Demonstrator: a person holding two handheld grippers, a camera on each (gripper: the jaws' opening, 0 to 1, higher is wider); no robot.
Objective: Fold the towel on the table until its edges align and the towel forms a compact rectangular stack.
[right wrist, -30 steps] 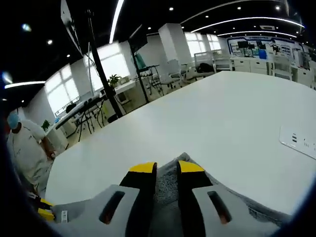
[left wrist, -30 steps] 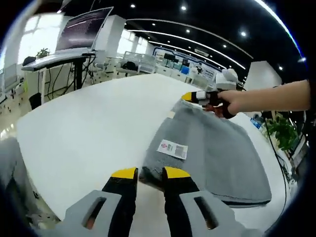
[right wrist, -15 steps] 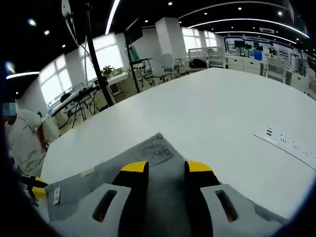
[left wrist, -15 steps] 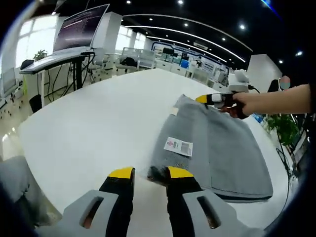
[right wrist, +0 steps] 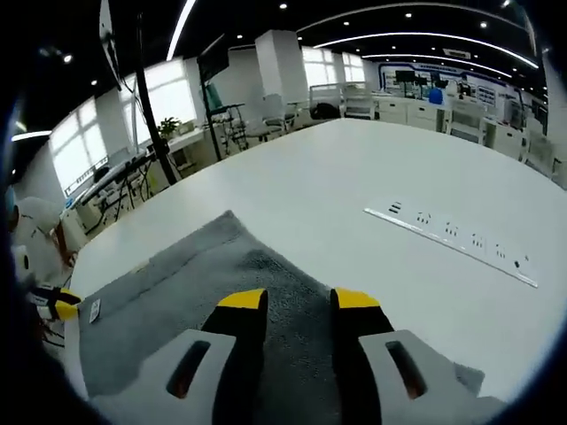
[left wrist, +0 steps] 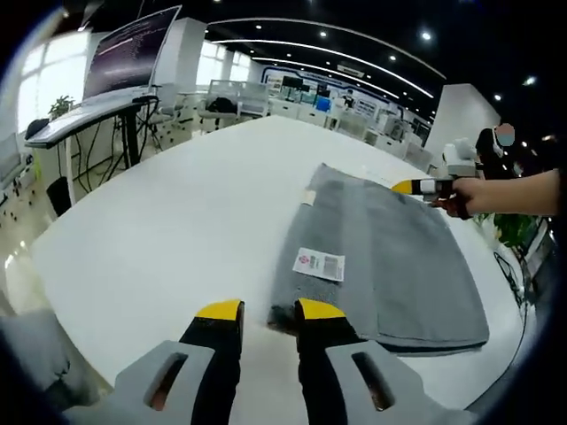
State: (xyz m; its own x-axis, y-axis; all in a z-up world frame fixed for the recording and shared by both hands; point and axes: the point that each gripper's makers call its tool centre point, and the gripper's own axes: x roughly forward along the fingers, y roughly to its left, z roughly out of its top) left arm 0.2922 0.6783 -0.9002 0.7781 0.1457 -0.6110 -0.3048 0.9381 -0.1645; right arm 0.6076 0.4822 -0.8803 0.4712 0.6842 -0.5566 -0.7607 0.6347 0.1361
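Grey and fluffy, the folded terry towel lies flat on the big white bench. It looks folded at least once, because you can see a second layer peeking out along its near right edge. A small white label with red print sits on top, close to your left gripper.

Your left gripper has its yellow-tipped jaws a little apart, right at the towel's near corner. They are not holding anything. The dark corner of the towel lies just between the tips. That looks like a good spot to pinch the corner for the next fold, or you may have just let it go.

Your right gripper hangs over the other end of the towel. Its jaws are apart too, with grey cloth showing in the gap. You cannot tell if the tips touch the cloth.

The left gripper view shows you the whole towel, so you can check its shape. The long sides look fairly straight. It also shows your hand holding the right gripper at the far edge.

The right gripper view shows you other things: a long white power strip lying on the bench well apart from the towel, and the left gripper's yellow tip at the towel's far corner.

The towel is still long, so it likely needs another fold.
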